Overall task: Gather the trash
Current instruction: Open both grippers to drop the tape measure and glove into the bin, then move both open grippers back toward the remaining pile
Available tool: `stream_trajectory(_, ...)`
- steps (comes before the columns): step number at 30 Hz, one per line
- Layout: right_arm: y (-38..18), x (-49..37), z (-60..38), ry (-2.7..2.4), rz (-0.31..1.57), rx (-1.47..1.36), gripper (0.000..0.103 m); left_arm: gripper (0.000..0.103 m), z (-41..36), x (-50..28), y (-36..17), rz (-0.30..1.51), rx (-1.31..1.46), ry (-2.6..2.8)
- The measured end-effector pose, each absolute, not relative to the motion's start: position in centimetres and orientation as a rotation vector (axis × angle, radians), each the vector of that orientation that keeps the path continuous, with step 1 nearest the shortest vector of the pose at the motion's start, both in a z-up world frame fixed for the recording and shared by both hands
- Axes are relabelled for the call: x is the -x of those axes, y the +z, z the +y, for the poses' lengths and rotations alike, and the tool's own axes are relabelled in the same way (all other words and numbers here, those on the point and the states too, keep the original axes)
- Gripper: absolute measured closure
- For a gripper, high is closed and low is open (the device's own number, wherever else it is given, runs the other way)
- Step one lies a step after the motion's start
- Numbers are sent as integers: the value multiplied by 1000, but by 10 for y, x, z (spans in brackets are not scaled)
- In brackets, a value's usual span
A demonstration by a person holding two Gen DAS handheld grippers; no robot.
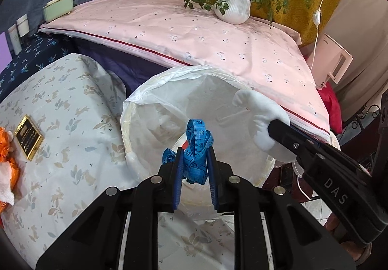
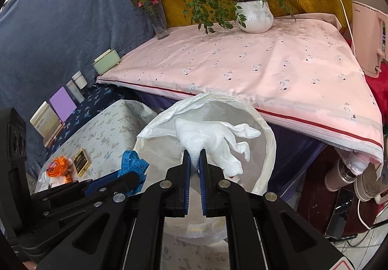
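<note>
The left gripper (image 1: 194, 163) is closed on a bundled blue measuring tape (image 1: 197, 148), its pads pressing the bundle from both sides. The right gripper (image 2: 195, 161) is clamped on a crumpled white tissue (image 2: 213, 139). Both things hang over the open mouth of a round bin lined with a thin white plastic bag (image 1: 155, 90), which stands in the gap between the low table with a pale leaf-printed cloth (image 1: 60, 105) and the higher table under a pink cloth (image 1: 194, 35).

The step in hand is, I judge, the drop into the bin. To do it well, each gripper should be well inside the rim before the jaws part, because the tape sits close to the near edge of the bin (the bag's rim is loose there and could catch a loop). The jaws should open wide, since the soft tissue may cling to the pads.

The tape has no clear long axis; it is a knot of loops, and the largest loop stands up and away from the fingers. The tissue is longer: in the right wrist view its loose tail stretches from the pads toward the far right side of the bin.

More trash, an orange wrapper (image 2: 58, 167) with white paper, lies at the left edge of the low table.
</note>
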State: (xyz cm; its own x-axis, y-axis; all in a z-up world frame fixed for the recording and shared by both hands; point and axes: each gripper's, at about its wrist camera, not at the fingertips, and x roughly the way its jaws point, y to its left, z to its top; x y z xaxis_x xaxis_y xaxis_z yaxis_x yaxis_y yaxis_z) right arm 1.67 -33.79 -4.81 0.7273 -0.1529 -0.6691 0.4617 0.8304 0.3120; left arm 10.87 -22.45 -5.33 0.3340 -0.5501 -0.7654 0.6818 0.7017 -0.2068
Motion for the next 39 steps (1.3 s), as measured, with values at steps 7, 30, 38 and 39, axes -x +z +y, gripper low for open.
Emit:
stream_trajectory(7, -46, -23, -338, -354, 666, -492, 85, 46, -216, -117, -52, 898, -130, -743)
stream_trajectory(30, -21, -38, -281, -273, 653, -433, 73, 36, -125, -128, -40, 868, -48, -558)
stream_trajectory(38, -14, -55, -237, -194, 669, -388, 73, 26, -65, -132, -33, 840, 1, -441)
stream_trajectory(39, -13, -57, -231, -184, 671, -382, 73, 24, -56, -132, -32, 837, 8, -426)
